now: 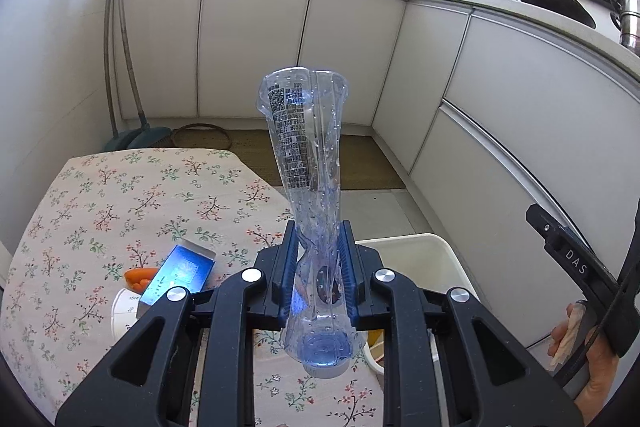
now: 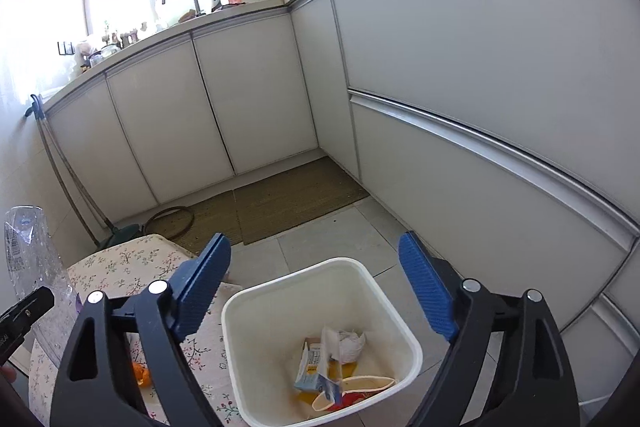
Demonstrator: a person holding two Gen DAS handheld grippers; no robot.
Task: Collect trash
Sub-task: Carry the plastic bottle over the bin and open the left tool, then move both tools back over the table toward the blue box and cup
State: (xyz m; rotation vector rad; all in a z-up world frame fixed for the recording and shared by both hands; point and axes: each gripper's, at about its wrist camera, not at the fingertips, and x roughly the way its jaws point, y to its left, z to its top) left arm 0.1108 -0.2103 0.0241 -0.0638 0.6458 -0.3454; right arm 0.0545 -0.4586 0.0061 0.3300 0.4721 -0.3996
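The left gripper (image 1: pixel 318 267) is squeezing a crushed bottle (image 1: pixel 306 163) beside the bin (image 2: pixel 320 339), risking a slip onto the table (image 1: pixel 120 195), while the right gripper (image 2: pixel 316 291) is gaping empty

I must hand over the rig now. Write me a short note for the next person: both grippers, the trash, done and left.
Left gripper: jaws shut on the crushed plastic bottle, held above the table edge.
Right gripper: open, empty, above the white bin.
Done: paper and wrappers lie in the bin.
Left: drop the bottle in the bin; then the blue box, orange peel and a white item under the box, on the floral tablecloth.
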